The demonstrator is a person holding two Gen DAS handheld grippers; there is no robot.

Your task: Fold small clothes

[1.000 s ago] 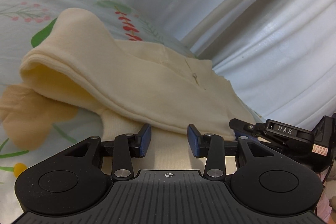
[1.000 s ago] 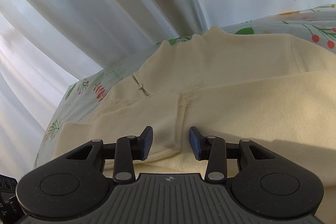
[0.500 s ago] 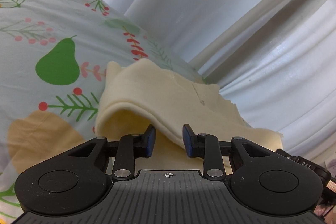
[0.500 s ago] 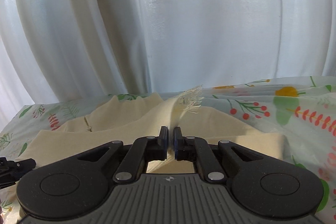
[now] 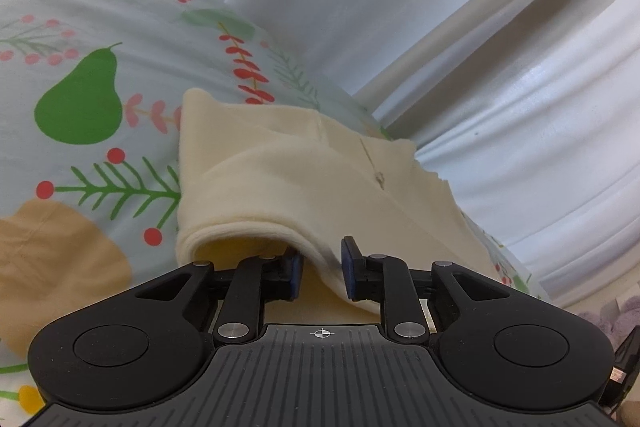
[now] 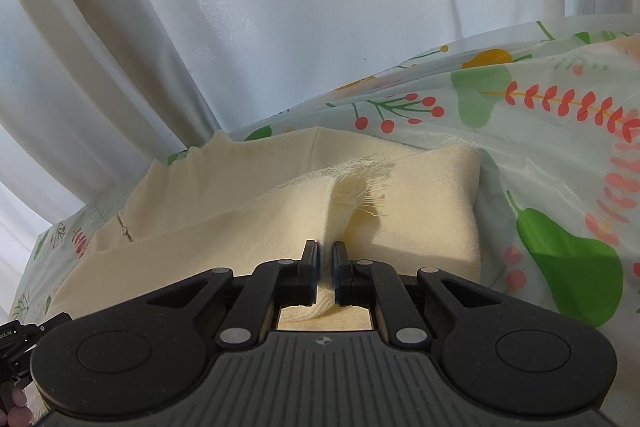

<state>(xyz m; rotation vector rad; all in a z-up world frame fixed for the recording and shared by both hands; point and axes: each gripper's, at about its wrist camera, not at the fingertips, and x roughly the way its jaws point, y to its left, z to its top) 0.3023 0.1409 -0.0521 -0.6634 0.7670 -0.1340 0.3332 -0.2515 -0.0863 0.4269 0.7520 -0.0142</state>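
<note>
A cream knit garment (image 5: 280, 179) lies folded on a fruit-print sheet (image 5: 80, 27). My left gripper (image 5: 321, 267) has its jaws closing on the raised, rolled fold at the garment's near edge, and the cloth fills the gap between the blue pads. In the right wrist view the same garment (image 6: 240, 187) spreads ahead. My right gripper (image 6: 327, 259) is shut on a pinched ridge of it, which runs up to a frayed hem (image 6: 360, 171). A small metal pull (image 6: 125, 229) shows near the collar.
White curtains (image 5: 440, 7) hang close behind the bed's far edge (image 6: 280, 7). The printed sheet (image 6: 540, 147) extends to the right of the garment. The left gripper's body (image 6: 16, 343) and a fingertip (image 6: 16, 415) show at the lower left.
Both grippers have closed on the cream garment. The right one swung toward the curtain with a pinched ridge of cloth. The garment now lies more compactly folded, with more sheet showing on the left.
</note>
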